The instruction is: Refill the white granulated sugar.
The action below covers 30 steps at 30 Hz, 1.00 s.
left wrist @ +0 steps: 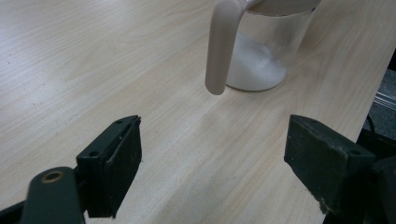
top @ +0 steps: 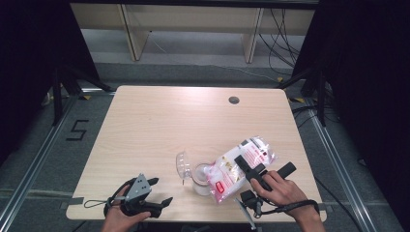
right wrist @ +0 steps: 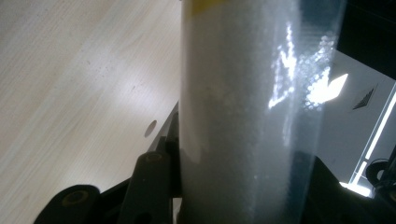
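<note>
Clear bag point(top: 240, 166) of white granules, red-printed, clamped in right gripper point(top: 247, 170), tilted over the jar point(top: 202, 178) at table's point(top: 159, 121) near edge; left gripper point(left wrist: 212, 161) stands wide, empty; its view shows jar's handle point(left wrist: 221, 46).

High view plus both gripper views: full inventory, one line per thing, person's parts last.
table: 1, light wood, centre of the high view
grommet hole: 1, dark, far right part of the tabletop
jar: 1, clear with white grains at the bottom, near edge of the table, lid open
lid: 1, clear, tipped up at the jar's left
bag: 1, clear with red and white print, full of white grains, tilted over the jar
left gripper: 1, black, near left edge, jaws wide apart, nothing between them
right gripper: 1, black, clamped on the bag
hands: 2, one on each gripper, bottom edge
</note>
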Tool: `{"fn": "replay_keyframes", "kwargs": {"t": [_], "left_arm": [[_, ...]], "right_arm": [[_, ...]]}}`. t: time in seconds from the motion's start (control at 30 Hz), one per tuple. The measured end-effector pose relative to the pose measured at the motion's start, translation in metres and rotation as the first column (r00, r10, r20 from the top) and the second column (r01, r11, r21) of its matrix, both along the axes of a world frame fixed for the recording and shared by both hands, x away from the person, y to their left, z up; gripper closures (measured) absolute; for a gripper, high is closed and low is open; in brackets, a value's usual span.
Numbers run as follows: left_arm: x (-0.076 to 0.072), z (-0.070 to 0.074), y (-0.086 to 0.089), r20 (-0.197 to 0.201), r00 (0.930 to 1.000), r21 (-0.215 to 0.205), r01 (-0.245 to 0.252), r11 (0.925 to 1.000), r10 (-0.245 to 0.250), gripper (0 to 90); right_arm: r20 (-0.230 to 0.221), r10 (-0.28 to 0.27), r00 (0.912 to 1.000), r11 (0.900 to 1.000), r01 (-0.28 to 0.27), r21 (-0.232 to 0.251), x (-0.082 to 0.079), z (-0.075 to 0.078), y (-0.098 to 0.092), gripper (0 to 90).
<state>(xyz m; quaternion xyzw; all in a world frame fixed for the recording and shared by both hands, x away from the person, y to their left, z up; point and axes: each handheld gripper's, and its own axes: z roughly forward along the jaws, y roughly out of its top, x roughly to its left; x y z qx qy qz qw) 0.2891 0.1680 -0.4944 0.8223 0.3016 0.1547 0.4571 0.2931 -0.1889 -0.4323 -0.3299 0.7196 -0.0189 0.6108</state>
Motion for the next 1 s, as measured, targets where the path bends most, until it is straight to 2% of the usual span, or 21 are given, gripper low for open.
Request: {"fn": "replay_keyframes", "kwargs": {"t": [0.4,0.43,0.6,0.7,0.83,0.9,0.93,1.0], "left_arm": [[0.0001,0.0,0.0,-0.005,1.0,0.003,0.003,1.0,-0.003,18.7],[-0.0012,-0.0007,-0.001,-0.024,0.9996,-0.012,-0.013,0.9998,0.013,18.7],[-0.0012,-0.0007,-0.0011,-0.024,0.9996,-0.014,-0.014,0.9998,0.013,18.7],[0.0,-0.0002,-0.0003,-0.006,1.0,0.0,0.001,1.0,-0.001,18.7],[-0.0012,-0.0008,-0.0011,-0.022,0.9997,-0.014,-0.014,0.9998,0.014,18.7],[0.0001,-0.0001,-0.0001,-0.001,1.0,0.001,0.0,1.0,0.0,18.7],[-0.0012,-0.0008,-0.0012,-0.019,0.9997,-0.014,-0.017,0.9998,0.016,18.7],[-0.001,-0.0007,-0.001,-0.016,0.9998,-0.012,-0.015,0.9998,0.015,18.7]], "right_arm": [[0.015,-0.003,0.9999,1.0,0.003,-0.012,-0.0015,0.0028,0.0001,66.2],[0.015,-0.004,0.9999,1.0,0.004,-0.012,-0.0015,0.003,0.0001,66.3],[0.013,-0.003,0.9999,1.0,0.003,-0.009,-0.0017,0.0031,0.0002,66.3],[0.012,-0.004,0.9999,1.0,0.004,-0.008,-0.0015,0.0031,0.0,66.3],[0.007,-0.006,1.0,1.0,0.006,0.0,-0.0006,0.0029,-0.0008,66.3],[0.008,-0.009,0.9999,1.0,0.009,-0.005,-0.0006,0.003,-0.0011,66.3],[0.005,-0.008,1.0,1.0,0.008,-0.004,-0.0005,0.0031,-0.0011,66.4],[0.007,-0.008,0.9999,1.0,0.008,-0.003,-0.0005,0.0028,-0.0009,66.4]]}}
